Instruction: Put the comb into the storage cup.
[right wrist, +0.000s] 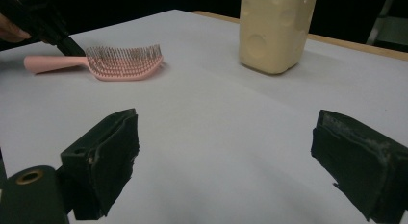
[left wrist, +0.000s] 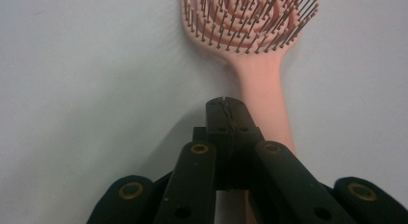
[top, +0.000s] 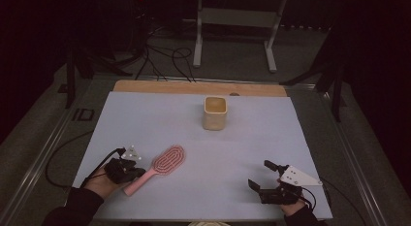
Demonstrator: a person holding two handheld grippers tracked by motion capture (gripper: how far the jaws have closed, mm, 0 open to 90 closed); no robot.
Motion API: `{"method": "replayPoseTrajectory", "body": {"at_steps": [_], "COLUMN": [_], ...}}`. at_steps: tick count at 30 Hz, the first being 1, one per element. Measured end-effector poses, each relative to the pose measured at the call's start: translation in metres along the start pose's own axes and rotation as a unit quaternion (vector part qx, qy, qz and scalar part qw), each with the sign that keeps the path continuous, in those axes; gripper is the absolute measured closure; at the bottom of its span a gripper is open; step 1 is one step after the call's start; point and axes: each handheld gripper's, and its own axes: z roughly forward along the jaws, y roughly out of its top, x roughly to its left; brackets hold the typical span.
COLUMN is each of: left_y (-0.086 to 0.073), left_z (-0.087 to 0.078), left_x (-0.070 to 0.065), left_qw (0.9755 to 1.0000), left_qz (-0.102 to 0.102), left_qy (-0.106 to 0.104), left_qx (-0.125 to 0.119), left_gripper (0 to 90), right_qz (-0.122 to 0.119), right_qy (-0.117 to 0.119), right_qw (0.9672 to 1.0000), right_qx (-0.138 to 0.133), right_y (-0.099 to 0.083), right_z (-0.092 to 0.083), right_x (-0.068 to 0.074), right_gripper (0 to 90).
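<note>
The pink hairbrush (top: 160, 167) is laid bristles-up on the white table (top: 160, 119), near its front left. The left gripper (left wrist: 226, 108), jaws pressed together, is seen just beside the handle, perhaps touching it. The right gripper (right wrist: 223, 152) is held wide apart, well away. A cream cup (top: 214, 112) stands farther back, unobstructed.

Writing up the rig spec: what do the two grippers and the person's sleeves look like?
Both grippers are black. The left gripper and right gripper each carry a grey three-cornered plate on top with white dots, and a black cable trails from each. Brass-coloured rivets sit in the linkage arms. The jaw pads look rubbery, with toothed faces. The sleeves are dark.
</note>
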Motion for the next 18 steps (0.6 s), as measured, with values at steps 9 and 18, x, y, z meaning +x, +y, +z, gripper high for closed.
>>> {"method": "replayPoseTrajectory", "body": {"at_steps": [9, 18], "left_y": [0.001, 0.004], "left_z": [0.001, 0.001], "left_x": [-0.006, -0.011], "left_qw": [0.9999, 0.9998], "left_qz": [-0.002, 0.003], "left_qy": [-0.009, -0.019], "left_qx": [0.005, 0.009], "left_gripper": [90.0, 90.0], "right_qz": [0.001, 0.002], "right_qy": [0.0, 0.0], "right_qw": [1.0, 1.0], "right_qx": [-0.001, 0.001], "right_y": [0.0, 0.0], "right_z": [0.0, 0.001], "right_x": [0.0, 0.001], "right_gripper": [9.0, 9.0]}}
